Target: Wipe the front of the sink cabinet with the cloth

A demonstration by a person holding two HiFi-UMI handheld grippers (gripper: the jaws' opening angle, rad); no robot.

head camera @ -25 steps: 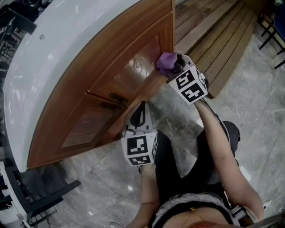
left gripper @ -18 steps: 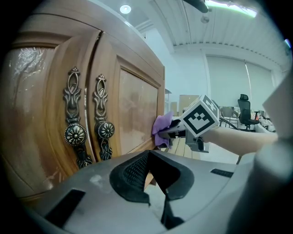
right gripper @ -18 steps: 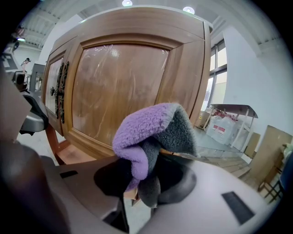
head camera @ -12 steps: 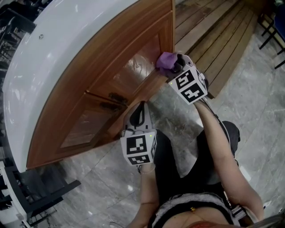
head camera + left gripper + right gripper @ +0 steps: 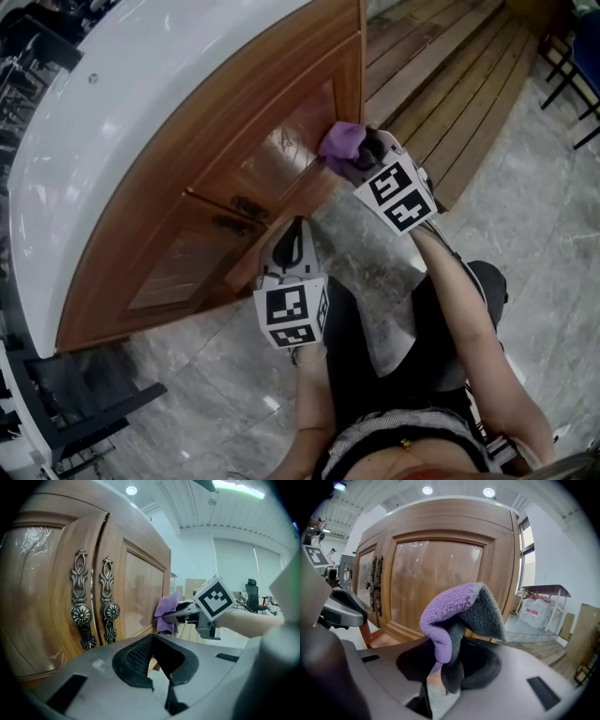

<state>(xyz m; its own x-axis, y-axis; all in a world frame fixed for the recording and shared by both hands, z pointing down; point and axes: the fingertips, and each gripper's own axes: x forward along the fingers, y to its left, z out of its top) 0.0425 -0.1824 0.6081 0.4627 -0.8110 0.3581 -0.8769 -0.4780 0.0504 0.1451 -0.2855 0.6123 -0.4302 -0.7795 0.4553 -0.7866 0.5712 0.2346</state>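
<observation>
Plenty of open room is left across the right door panel (image 5: 436,578), with only the cloth (image 5: 339,139) held at its outer edge. Toward the middle, the way is blocked by two knobby handles (image 5: 82,615) sticking out, and the left gripper (image 5: 298,225) is parked close by them.

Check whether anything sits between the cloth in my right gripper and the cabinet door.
Nothing visible does. The cloth, clamped in the right gripper, is right up at the door panel. The left gripper hangs aside, near the handles.
</observation>
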